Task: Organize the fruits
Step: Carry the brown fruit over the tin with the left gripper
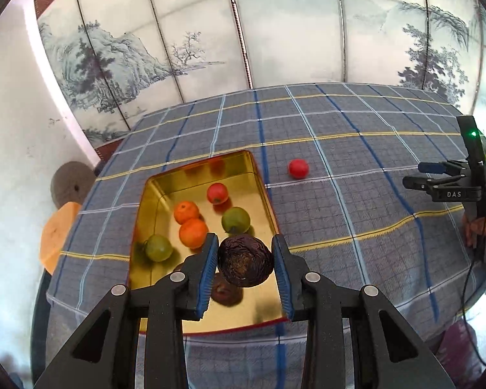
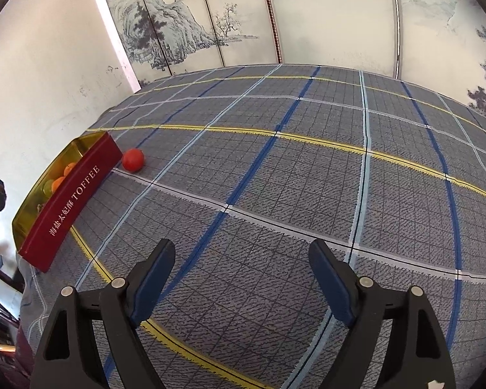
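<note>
A gold-lined red tin [image 1: 207, 165] sits on the checked tablecloth and holds two oranges [image 1: 193, 232], two green fruits [image 1: 236, 219], a red fruit [image 1: 217, 193] and a dark brown fruit [image 1: 225, 291]. My left gripper [image 1: 245, 253] is above the tin's near end. A dark purple wrinkled fruit [image 1: 245, 261] sits between its fingers, touching the left pad with a small gap at the right pad. A loose red fruit [image 1: 298, 168] lies on the cloth right of the tin; it also shows in the right wrist view [image 2: 133, 159] beside the tin [image 2: 71, 201]. My right gripper [image 2: 241, 259] is open and empty over the cloth.
A painted folding screen [image 1: 243, 32] stands behind the table. The right gripper [image 1: 437, 178] and the hand holding it show at the table's right edge in the left wrist view. An orange round object [image 1: 53, 236] and a grey one [image 1: 69, 184] lie beyond the table's left edge.
</note>
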The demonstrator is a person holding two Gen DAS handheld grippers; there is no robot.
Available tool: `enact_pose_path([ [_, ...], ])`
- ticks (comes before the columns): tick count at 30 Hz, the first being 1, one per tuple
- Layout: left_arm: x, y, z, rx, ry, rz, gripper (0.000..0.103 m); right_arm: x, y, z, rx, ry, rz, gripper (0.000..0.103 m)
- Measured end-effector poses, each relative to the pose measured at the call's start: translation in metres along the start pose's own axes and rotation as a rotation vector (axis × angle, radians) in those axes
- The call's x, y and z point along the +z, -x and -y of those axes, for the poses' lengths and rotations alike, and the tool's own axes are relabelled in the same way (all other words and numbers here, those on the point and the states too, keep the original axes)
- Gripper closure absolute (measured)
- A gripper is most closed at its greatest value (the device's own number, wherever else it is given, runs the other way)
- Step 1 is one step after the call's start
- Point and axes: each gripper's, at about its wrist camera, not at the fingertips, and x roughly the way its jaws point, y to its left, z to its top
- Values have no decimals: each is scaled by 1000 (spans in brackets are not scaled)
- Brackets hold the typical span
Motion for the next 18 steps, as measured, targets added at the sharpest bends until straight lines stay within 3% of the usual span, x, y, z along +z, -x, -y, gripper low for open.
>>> enact_pose_path([
  [11, -11, 2, -16, 28, 35, 1, 68, 1, -13, -13, -62, 52, -57, 20],
  [18, -14, -6, -24, 46, 38, -10, 68, 28, -7, -53, 21, 132, -26, 20],
])
